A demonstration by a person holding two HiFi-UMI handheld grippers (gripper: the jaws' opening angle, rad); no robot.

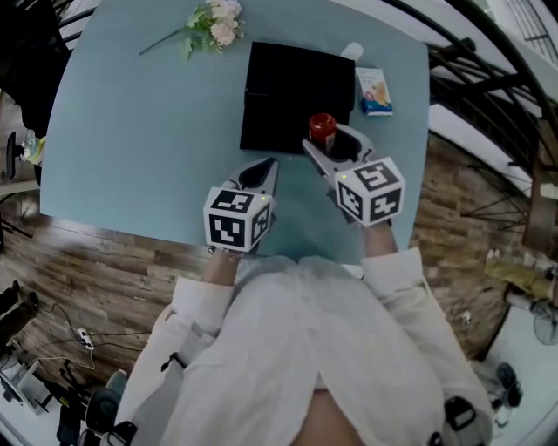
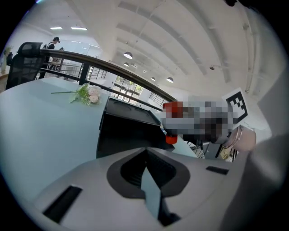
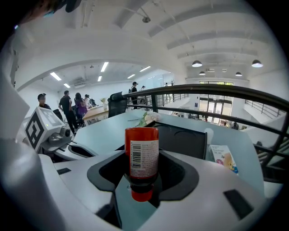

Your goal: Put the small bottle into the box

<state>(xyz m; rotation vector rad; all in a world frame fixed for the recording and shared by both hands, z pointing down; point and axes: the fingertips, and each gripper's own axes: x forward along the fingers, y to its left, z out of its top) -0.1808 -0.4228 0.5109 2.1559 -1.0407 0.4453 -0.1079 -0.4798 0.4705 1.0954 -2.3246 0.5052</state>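
Observation:
A small red bottle (image 1: 322, 129) with a white label (image 3: 142, 155) hangs cap down between the jaws of my right gripper (image 1: 331, 145), which is shut on it. It is held over the near right edge of the black box (image 1: 292, 87), a flat dark box on the light blue table (image 1: 131, 131). My left gripper (image 1: 261, 177) is shut with nothing in it, just short of the box's near edge. In the left gripper view the box (image 2: 128, 131) lies straight ahead and the bottle (image 2: 171, 138) shows at its right, partly under a mosaic patch.
A sprig of pale flowers (image 1: 212, 26) lies at the table's far left of the box. A small printed carton (image 1: 375, 91) and a white object (image 1: 351, 50) sit at the box's right side. A dark railing (image 1: 488, 70) runs beyond the table's right edge.

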